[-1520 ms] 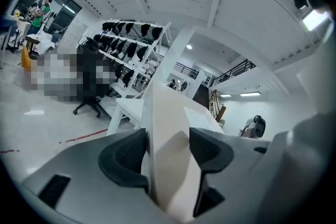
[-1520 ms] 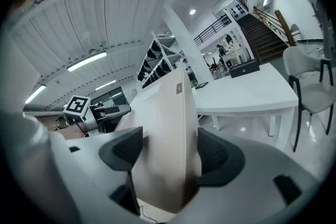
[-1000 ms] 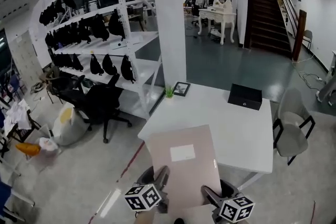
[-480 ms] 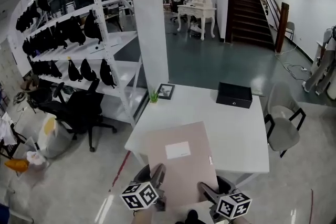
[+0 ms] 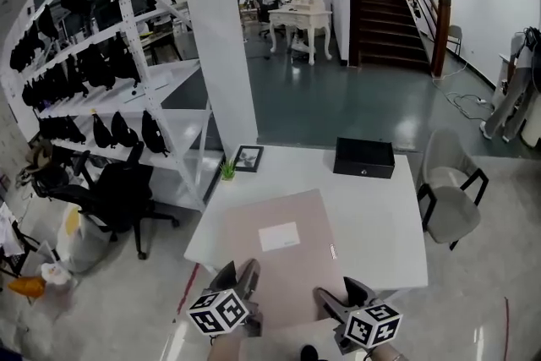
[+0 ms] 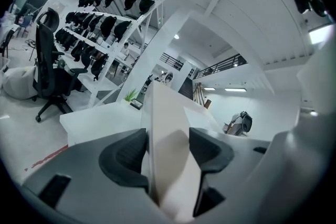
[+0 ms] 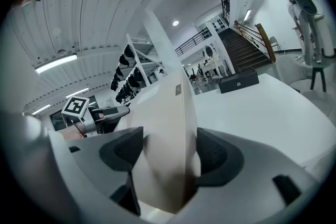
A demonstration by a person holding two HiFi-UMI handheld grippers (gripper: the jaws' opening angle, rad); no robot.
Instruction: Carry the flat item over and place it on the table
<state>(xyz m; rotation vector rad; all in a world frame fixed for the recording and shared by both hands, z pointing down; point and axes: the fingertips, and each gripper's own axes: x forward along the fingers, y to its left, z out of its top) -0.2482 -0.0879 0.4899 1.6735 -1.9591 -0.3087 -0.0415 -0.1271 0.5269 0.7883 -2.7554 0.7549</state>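
A flat beige board (image 5: 283,254) with a white label hangs level over the near part of the white table (image 5: 380,216). My left gripper (image 5: 239,287) is shut on its near left corner, my right gripper (image 5: 334,300) on its near right corner. In the left gripper view the board (image 6: 163,128) stands edge-on between the two dark pads (image 6: 126,157). The right gripper view shows the same board (image 7: 168,128) clamped between its pads (image 7: 218,157), with the left gripper (image 7: 107,113) visible beyond it.
On the table's far side sit a black box (image 5: 363,157), a small picture frame (image 5: 248,158) and a little green plant (image 5: 227,171). A grey chair (image 5: 446,197) stands at the table's right. A white pillar (image 5: 218,46), shelving with black bags (image 5: 101,72) and a black office chair (image 5: 118,194) are at the left.
The table, box and frame have slid nearer and lower in the head view. The board now reaches farther over the tabletop. Both grippers keep their hold.
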